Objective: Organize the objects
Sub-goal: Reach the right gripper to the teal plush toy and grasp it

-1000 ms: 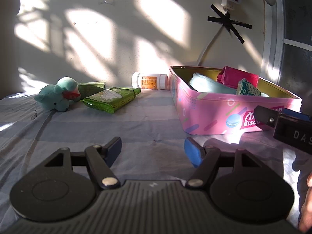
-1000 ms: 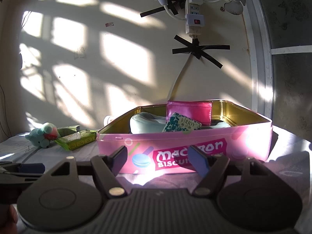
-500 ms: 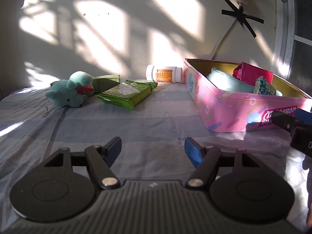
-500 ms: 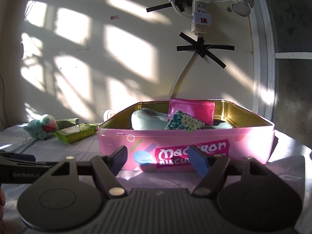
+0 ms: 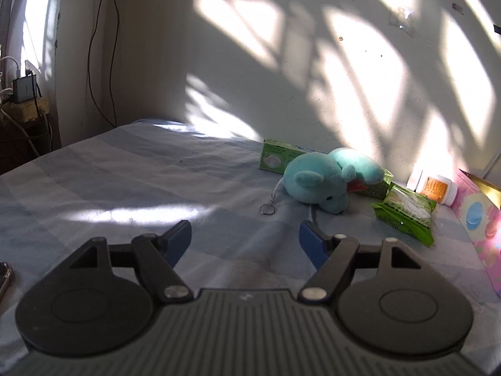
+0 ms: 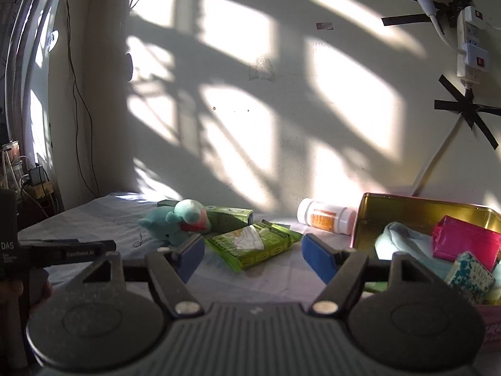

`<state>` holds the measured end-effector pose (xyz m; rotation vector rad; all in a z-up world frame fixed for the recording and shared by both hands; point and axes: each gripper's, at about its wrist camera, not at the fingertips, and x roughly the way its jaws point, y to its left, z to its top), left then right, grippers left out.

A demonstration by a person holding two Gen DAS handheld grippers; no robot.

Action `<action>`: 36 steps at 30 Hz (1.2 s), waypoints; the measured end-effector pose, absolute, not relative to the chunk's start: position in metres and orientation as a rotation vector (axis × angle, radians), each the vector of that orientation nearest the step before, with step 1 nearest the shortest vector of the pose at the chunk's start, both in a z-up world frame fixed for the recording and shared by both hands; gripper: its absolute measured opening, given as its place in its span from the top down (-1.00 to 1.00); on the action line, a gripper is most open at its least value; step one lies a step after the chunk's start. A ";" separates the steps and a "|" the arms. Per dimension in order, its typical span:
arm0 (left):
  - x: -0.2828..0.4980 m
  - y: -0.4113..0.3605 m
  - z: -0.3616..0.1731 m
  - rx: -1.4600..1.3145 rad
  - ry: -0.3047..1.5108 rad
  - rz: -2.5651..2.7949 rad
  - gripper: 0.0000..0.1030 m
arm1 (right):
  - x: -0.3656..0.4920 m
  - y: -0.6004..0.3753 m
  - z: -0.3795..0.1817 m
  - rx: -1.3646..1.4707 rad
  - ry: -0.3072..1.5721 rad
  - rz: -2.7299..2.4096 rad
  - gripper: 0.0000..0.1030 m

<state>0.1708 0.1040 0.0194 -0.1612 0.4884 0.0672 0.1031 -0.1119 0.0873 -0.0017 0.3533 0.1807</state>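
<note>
**Both grippers empty over the bed, loose items by the wall**

The left gripper (image 5: 245,235) hangs over the striped sheet (image 5: 125,188), its jaws having just been opening, with nothing between them. Ahead of it lies the teal plush (image 5: 322,181), its keyring on the sheet, a green box (image 5: 275,159) behind it. The green packet (image 5: 407,213) lies to the right, then the white bottle (image 5: 438,188) on its side beside the pink tin (image 5: 479,219). The right gripper (image 6: 252,255) stands apart-jawed and empty, the packet (image 6: 253,244) seen between its fingers. The tin (image 6: 422,210) holds a pale blue item, a pink pouch (image 6: 463,241) and a small patterned box (image 6: 469,275).
</note>
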 end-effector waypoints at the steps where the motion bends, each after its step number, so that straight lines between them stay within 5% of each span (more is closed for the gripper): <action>1: 0.172 0.111 0.020 -0.212 0.490 0.062 -0.49 | 0.117 -0.099 0.088 -0.016 0.364 0.207 -0.39; 11: 0.176 0.118 0.021 -0.236 0.498 0.063 -0.49 | 0.271 -0.022 0.067 0.130 0.569 0.270 -0.35; 16: 0.182 0.124 0.019 -0.264 0.519 0.063 -0.49 | 0.306 -0.020 0.041 0.257 0.700 0.313 0.28; 26: 0.178 0.132 0.023 -0.317 0.486 0.004 -0.50 | 0.183 -0.058 0.087 0.005 0.500 0.373 0.39; 36: 0.160 0.090 0.026 -0.297 0.515 -0.289 -0.50 | 0.014 -0.067 0.078 -0.759 0.345 0.255 0.33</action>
